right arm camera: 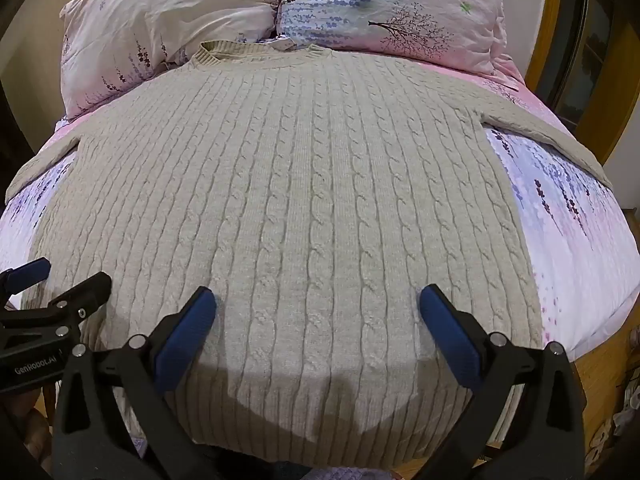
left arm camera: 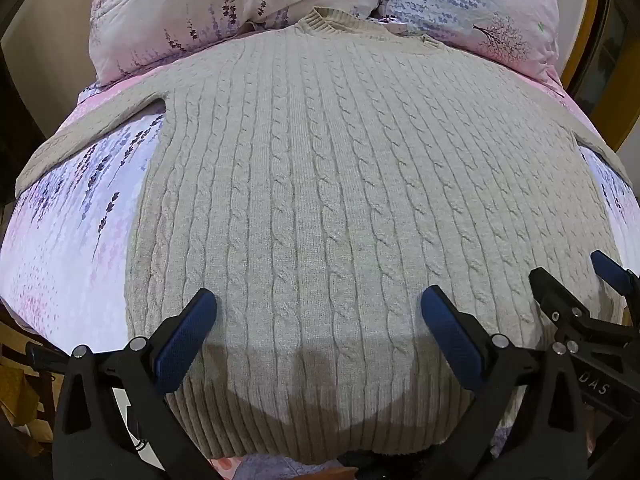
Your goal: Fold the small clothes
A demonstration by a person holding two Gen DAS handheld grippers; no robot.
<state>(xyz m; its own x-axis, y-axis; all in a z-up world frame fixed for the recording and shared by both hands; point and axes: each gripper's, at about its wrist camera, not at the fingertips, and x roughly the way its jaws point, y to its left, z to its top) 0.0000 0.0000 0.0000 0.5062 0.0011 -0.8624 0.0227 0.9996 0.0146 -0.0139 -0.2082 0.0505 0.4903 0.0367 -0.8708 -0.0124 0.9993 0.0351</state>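
A beige cable-knit sweater (left arm camera: 320,160) lies flat on the bed, collar (left arm camera: 320,24) at the far end and ribbed hem nearest me. Its sleeves (left arm camera: 80,140) spread out to both sides. My left gripper (left arm camera: 319,300) hovers open above the lower left part of the sweater, nothing between its blue pads (left arm camera: 188,340). My right gripper (right arm camera: 318,296) hovers open over the lower right part of the sweater (right arm camera: 300,180), also holding nothing. Each gripper shows at the edge of the other's view: the right one (left arm camera: 572,270), the left one (right arm camera: 72,272). They hang side by side.
The bed has a pink and lavender floral sheet (right arm camera: 580,240). Two matching pillows (right arm camera: 168,20) (right arm camera: 392,12) lean at its head, just behind the collar. Wooden furniture (right arm camera: 616,92) stands to the right, and the bed's near edge drops off below the hem.
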